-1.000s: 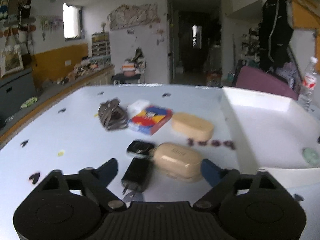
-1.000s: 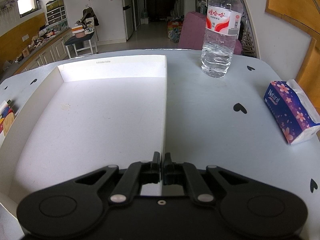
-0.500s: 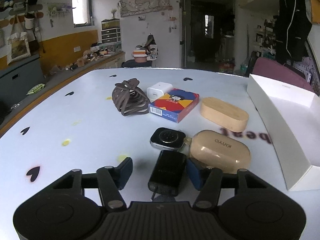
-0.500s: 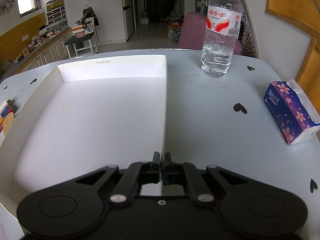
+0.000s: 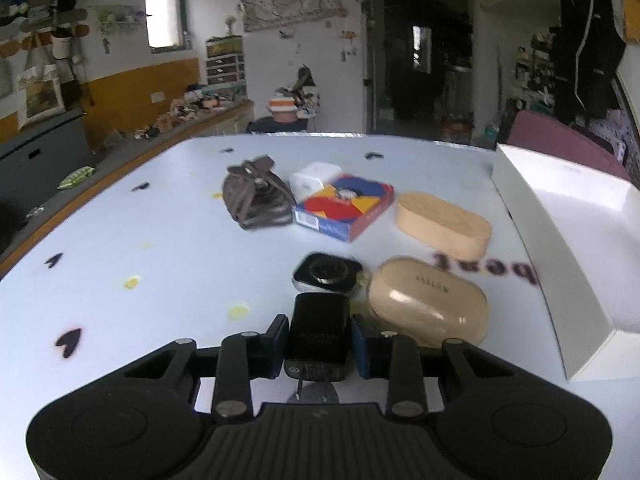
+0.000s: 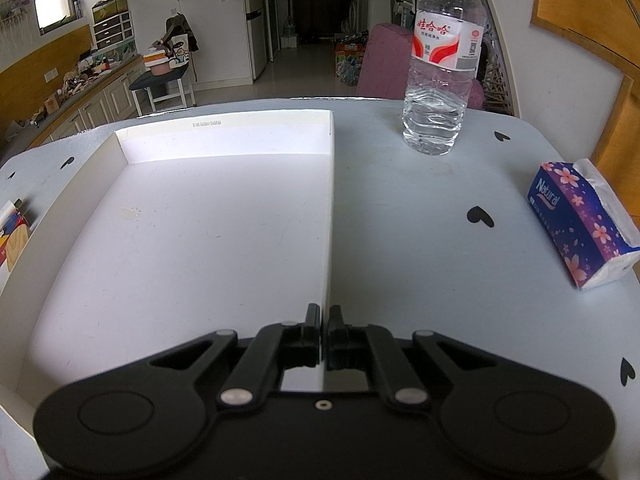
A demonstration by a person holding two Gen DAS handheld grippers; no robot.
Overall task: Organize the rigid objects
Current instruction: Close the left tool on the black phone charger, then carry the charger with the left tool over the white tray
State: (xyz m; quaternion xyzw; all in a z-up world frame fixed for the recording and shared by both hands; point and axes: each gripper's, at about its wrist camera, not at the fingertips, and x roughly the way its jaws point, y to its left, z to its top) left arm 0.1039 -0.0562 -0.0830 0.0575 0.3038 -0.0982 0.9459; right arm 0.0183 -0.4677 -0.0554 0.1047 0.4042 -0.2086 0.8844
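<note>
My left gripper is shut on a black charger plug low over the white table. Just beyond it lie a smartwatch body and a beige earbud case. Farther off are a wooden oval box, a colourful card box, a white adapter and a brown hair claw. The white tray stands to the right. My right gripper is shut on the tray's right wall; the tray holds nothing.
A water bottle stands right of the tray at the back. A purple tissue pack lies at the table's right edge. A counter runs along the left wall.
My left gripper's fingers have closed in from wide open onto the black charger plug. The right gripper has not moved.
</note>
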